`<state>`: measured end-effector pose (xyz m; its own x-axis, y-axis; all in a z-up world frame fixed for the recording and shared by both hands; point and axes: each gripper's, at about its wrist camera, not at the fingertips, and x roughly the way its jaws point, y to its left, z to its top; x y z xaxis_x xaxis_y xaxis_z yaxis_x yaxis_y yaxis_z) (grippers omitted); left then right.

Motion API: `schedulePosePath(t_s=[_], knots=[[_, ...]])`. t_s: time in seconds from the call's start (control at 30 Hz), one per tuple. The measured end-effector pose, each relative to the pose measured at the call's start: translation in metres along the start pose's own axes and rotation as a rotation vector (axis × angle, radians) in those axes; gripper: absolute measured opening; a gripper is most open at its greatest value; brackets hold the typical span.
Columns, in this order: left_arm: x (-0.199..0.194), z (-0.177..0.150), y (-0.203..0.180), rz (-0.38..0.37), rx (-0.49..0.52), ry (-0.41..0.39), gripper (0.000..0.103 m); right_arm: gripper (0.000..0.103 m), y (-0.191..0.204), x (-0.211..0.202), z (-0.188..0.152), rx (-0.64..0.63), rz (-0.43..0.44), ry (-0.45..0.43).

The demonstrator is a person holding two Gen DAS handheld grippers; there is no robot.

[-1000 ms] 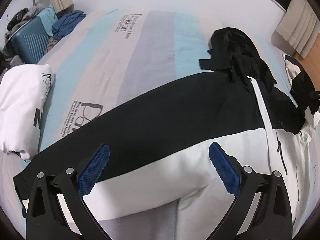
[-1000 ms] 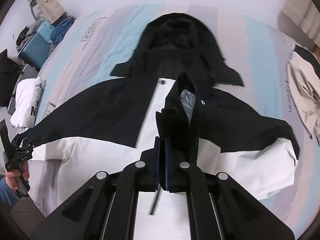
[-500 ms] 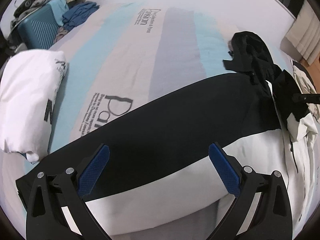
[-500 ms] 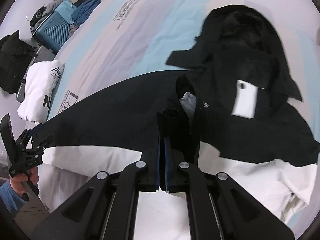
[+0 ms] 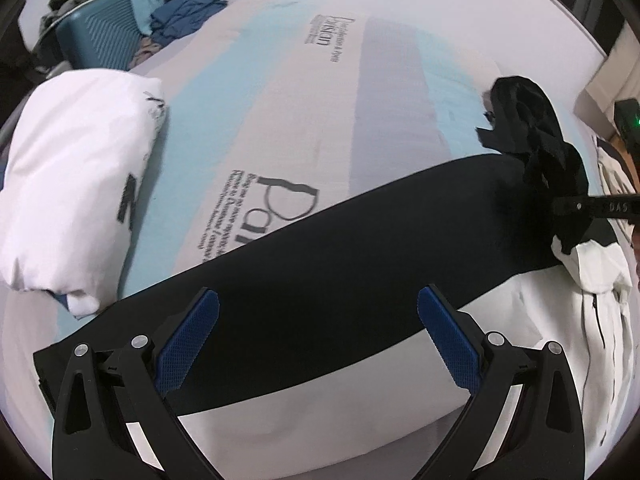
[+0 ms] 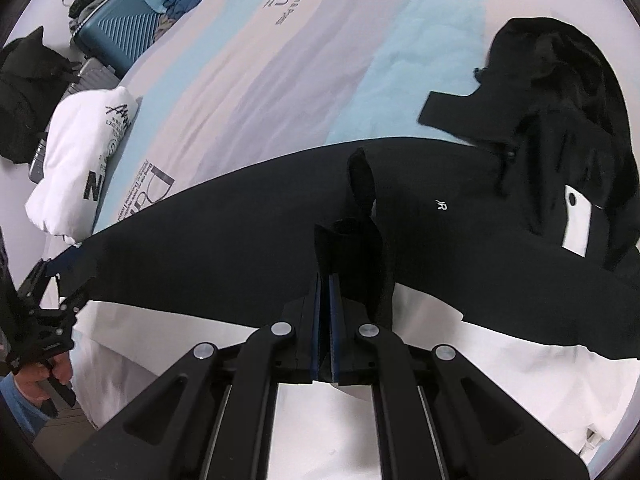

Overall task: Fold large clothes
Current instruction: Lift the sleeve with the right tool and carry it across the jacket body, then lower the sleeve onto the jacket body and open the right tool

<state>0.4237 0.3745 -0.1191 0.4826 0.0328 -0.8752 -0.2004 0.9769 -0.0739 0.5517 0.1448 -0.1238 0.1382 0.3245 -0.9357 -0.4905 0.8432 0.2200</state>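
Note:
A large black-and-white hooded jacket (image 5: pixel 360 264) lies spread across the striped bed; it also shows in the right wrist view (image 6: pixel 248 232). Its black hood (image 6: pixel 560 92) lies at the far right. My left gripper (image 5: pixel 318 338) is open, hovering over the jacket's black sleeve near its left end, holding nothing. My right gripper (image 6: pixel 325 280) is shut on a black fold of the jacket (image 6: pixel 352 248), lifted above the garment's middle. The left gripper also shows in the right wrist view (image 6: pixel 52 300) at the left edge.
A folded white garment (image 5: pixel 76 176) lies on the bed's left side. A teal suitcase (image 5: pixel 100 40) and piled clothes (image 5: pixel 184 12) stand beyond the bed's far left corner. The striped bed cover (image 5: pixel 320 120) stretches behind the jacket.
My right gripper has carried the jacket's gripped fold leftward across the garment, folding the right side over. My left gripper has shifted left and stayed open.

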Motion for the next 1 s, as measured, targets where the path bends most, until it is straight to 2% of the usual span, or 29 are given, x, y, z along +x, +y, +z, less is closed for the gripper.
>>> schedulePosePath(t_s=[0.23, 0.47, 0.53, 0.6, 0.67, 0.7, 0.9, 1.0], knots=[[-0.001, -0.008, 0.025, 0.027, -0.036, 0.01, 0.097, 0.004, 0.013, 0.026, -0.003, 0.025, -0.01, 0.017], [-0.004, -0.027, 0.055, 0.054, -0.086, 0.03, 0.097, 0.009, 0.027, 0.046, -0.006, 0.029, -0.021, 0.037], [-0.006, -0.033, 0.063, 0.064, -0.1, 0.032, 0.097, 0.02, 0.033, 0.046, -0.006, 0.019, -0.026, 0.034], [-0.01, -0.038, 0.071, 0.069, -0.117, 0.03, 0.097, 0.045, 0.04, 0.045, -0.007, 0.013, -0.015, 0.022], [-0.016, -0.043, 0.081, 0.078, -0.133, 0.026, 0.097, 0.051, 0.046, 0.043, -0.009, 0.004, -0.017, 0.011], [-0.018, -0.045, 0.084, 0.083, -0.138, 0.025, 0.097, 0.06, 0.05, 0.042, -0.01, -0.009, -0.028, 0.01], [-0.035, -0.07, 0.128, 0.128, -0.209, 0.039, 0.097, 0.081, 0.065, 0.033, -0.023, -0.048, -0.064, -0.03], [-0.041, -0.084, 0.149, 0.151, -0.232, 0.051, 0.097, 0.084, 0.072, 0.026, -0.033, -0.085, -0.095, -0.06]])
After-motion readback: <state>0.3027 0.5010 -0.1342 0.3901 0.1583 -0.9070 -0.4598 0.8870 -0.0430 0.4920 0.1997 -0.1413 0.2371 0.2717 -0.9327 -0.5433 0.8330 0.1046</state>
